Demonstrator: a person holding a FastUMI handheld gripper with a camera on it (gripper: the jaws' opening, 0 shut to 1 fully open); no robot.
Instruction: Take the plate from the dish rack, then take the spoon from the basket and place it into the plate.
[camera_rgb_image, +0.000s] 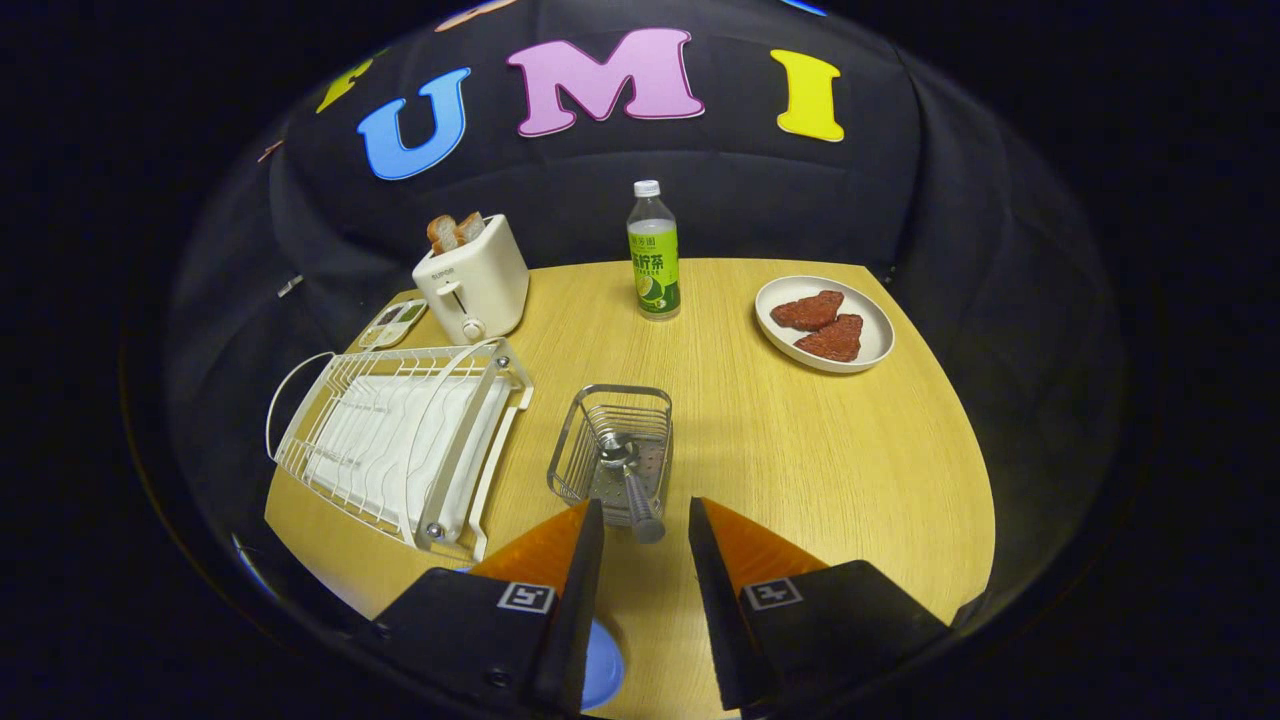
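A metal spoon (628, 470) leans in the wire basket (575, 445) in the middle of the wooden table, its bowl down and its handle end sticking out toward me. My gripper (646, 508) is open, and the handle end sits just ahead of the gap between the fingertips, touching neither finger. A blue rounded edge, apparently the plate (603, 668), lies on the table under the left finger and is mostly hidden by it. The white dish rack (400, 440) stands to the left of the basket with no dish in its slots.
A cream toaster (472, 282) with bread slices stands behind the rack, with a small flat tray (392, 324) beside it. A green-labelled bottle (653, 255) stands at the back centre. A white plate (873, 345) with two red pieces sits at the back right.
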